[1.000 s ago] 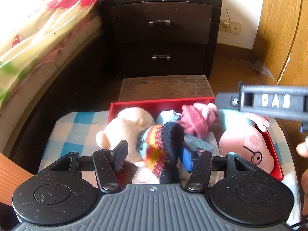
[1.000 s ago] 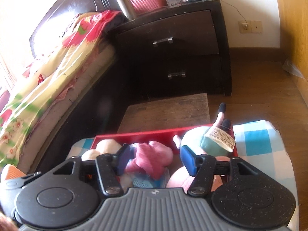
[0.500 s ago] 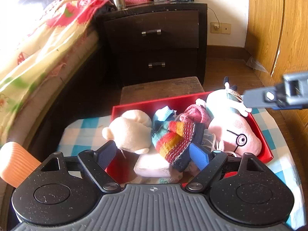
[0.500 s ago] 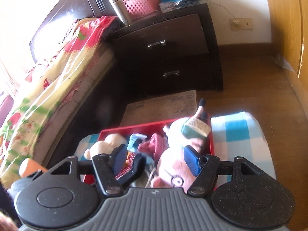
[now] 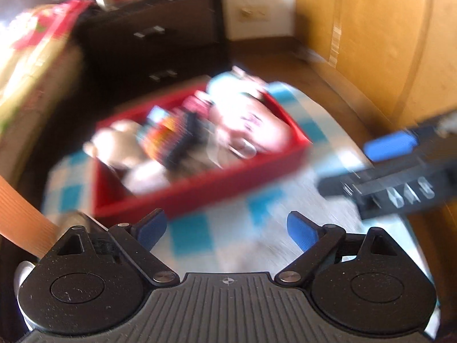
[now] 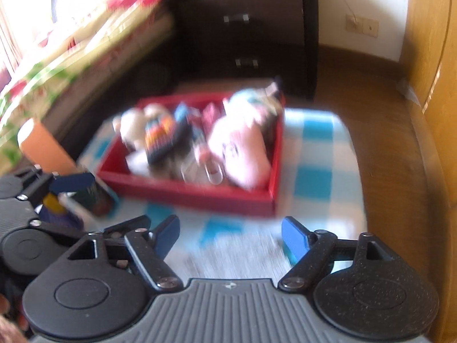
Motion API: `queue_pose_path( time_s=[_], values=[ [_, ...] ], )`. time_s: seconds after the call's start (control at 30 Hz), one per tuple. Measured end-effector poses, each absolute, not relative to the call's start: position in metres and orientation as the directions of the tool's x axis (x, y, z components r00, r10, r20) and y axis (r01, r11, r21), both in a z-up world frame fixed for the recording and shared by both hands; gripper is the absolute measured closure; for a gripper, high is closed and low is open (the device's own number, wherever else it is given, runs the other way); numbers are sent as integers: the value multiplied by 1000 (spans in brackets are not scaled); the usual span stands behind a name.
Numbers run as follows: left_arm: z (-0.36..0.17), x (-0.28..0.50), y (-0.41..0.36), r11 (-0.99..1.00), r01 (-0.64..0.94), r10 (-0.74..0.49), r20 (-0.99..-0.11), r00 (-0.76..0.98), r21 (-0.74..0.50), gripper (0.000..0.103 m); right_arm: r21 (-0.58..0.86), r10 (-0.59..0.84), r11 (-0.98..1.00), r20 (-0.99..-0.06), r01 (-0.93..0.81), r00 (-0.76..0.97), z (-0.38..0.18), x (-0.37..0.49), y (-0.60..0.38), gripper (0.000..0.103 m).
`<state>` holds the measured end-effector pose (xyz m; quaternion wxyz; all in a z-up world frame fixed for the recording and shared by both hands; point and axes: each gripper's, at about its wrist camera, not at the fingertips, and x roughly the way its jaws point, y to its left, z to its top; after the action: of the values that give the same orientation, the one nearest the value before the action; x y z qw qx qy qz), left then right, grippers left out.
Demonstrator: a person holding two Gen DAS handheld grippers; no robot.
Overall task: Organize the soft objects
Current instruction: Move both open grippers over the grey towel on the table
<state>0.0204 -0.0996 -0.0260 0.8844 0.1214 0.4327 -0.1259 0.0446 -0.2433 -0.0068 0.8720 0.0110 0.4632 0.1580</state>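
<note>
**Soft stuff looks binned, both claws empty**

Left gripper [image 5: 227,227] & right gripper [image 6: 230,235]: jaws opening, nothing btwn them. Red tray [image 6: 182,190] sits ahead of both, packed w/ plushies [image 6: 240,145] + striped sock [image 5: 168,134]. Prob nearly done imo; too blurry to spot leftovers.

Right gripper [image 6: 228,235], jaws opening and empty, faces the filled red tray [image 6: 188,193].
</note>
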Motion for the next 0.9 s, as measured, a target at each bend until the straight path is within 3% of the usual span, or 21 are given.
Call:
queue_pose_path(
  time_s=[0.27,0.43,0.53,0.67,0.83,0.9],
  values=[
    [-93,8,-115,899,434,-147,-895,420,56,14,185,249,966,-860,-182,445,-41,46,-277,45],
    [-115,3,-120,878,463,-96,-903,419,122,14,185,249,964,-873,-188,418,-50,50,-280,45],
    [-123,0,-112,882,454,-92,-896,435,130,6,180,250,962,-879,-203,407,-54,54,-275,45],
    [-129,0,-101,903,429,-154,-912,380,26,6,168,247,960,-885,-225,394,-56,59,-271,45],
    [-123,-9,-102,891,453,-160,-913,375,30,21,173,258,958,-866,-228,427,-45,59,-279,45],
    [-117,-16,-106,881,471,-164,-912,375,35,45,187,267,957,-866,-222,422,-47,57,-283,45]
  ],
)
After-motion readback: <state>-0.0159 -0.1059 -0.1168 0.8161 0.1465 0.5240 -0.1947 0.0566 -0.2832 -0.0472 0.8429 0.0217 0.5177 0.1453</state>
